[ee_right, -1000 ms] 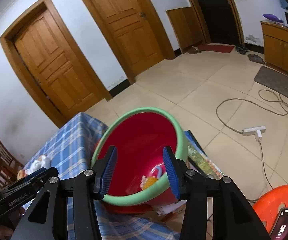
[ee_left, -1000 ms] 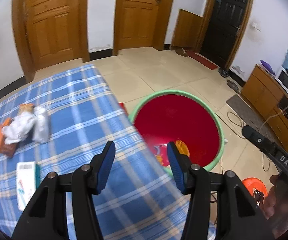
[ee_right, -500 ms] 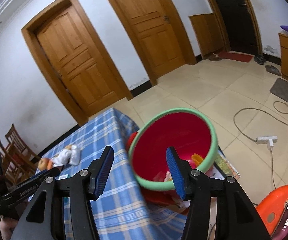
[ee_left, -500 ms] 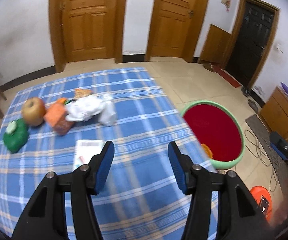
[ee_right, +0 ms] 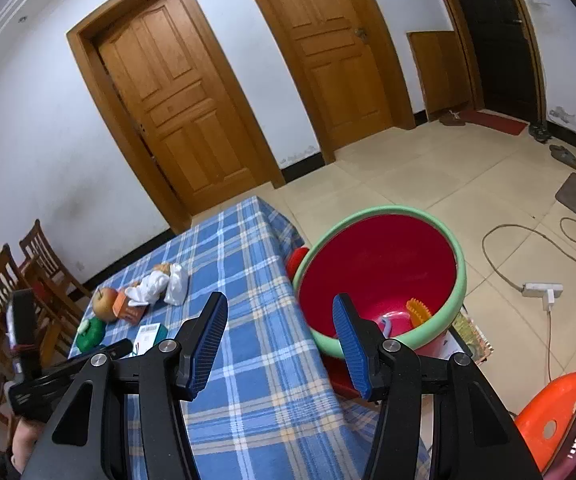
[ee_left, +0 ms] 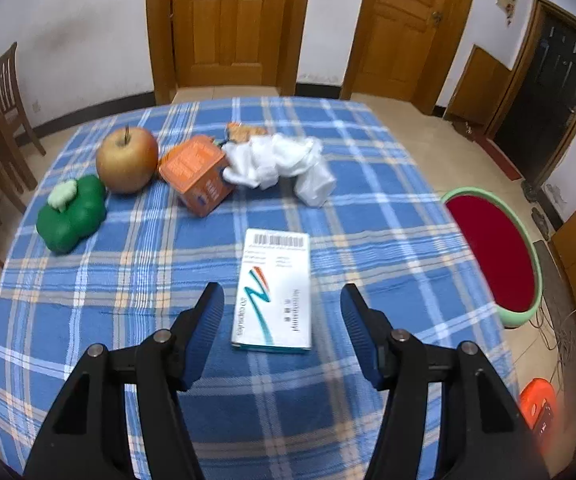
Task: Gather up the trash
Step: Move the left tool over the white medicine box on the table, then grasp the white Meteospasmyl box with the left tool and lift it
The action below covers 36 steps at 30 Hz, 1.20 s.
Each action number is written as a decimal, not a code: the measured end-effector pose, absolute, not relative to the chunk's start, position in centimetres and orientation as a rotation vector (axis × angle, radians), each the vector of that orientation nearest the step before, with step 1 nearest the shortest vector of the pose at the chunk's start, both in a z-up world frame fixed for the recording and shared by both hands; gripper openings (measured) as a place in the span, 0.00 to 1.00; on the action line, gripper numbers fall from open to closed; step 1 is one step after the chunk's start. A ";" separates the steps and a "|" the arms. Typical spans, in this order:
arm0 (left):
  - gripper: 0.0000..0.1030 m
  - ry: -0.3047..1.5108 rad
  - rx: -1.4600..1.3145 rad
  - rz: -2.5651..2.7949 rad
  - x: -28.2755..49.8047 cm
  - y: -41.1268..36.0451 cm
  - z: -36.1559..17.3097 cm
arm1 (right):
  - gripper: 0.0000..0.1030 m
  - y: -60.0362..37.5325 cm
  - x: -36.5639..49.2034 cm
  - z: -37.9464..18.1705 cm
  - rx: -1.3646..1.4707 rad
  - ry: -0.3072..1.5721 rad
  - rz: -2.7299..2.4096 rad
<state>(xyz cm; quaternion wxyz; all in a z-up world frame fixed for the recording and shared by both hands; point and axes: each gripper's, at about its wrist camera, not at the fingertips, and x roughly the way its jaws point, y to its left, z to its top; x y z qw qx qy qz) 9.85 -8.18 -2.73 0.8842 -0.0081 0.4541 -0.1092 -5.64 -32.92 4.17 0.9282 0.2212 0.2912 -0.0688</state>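
Observation:
My left gripper is open and empty above the blue plaid table, just short of a white medicine box lying flat. Beyond it lie crumpled white tissue, an orange carton and an orange wrapper. My right gripper is open and empty, over the table's right edge. The red basin with a green rim stands below that edge and holds a few pieces of trash; it also shows in the left wrist view.
An apple and a green toy pepper sit at the table's left. Wooden chairs stand to the left. An orange stool with a phone and a power strip with cables are on the floor.
My left gripper has swung left from the basin to over the table and now faces the medicine box. My right gripper has pulled back and up from the basin.

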 end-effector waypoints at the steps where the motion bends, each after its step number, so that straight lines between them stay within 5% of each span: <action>1: 0.59 0.952 -0.019 -0.225 10.1 -8.1 -3.0 | 0.55 -32.9 -5.6 4.0 0.451 0.601 -0.138; 19: 0.59 1.045 -0.015 -0.216 12.2 -8.7 -6.8 | 0.55 -32.3 -4.9 2.9 0.444 0.645 -0.132; 25: 0.49 1.022 -0.013 -0.238 12.2 -8.5 -6.8 | 0.55 -31.9 -4.7 3.1 0.444 0.648 -0.125; 36: 0.49 0.908 -0.048 -0.203 12.0 -4.2 -2.0 | 0.55 -28.7 -2.8 4.6 0.395 0.655 -0.049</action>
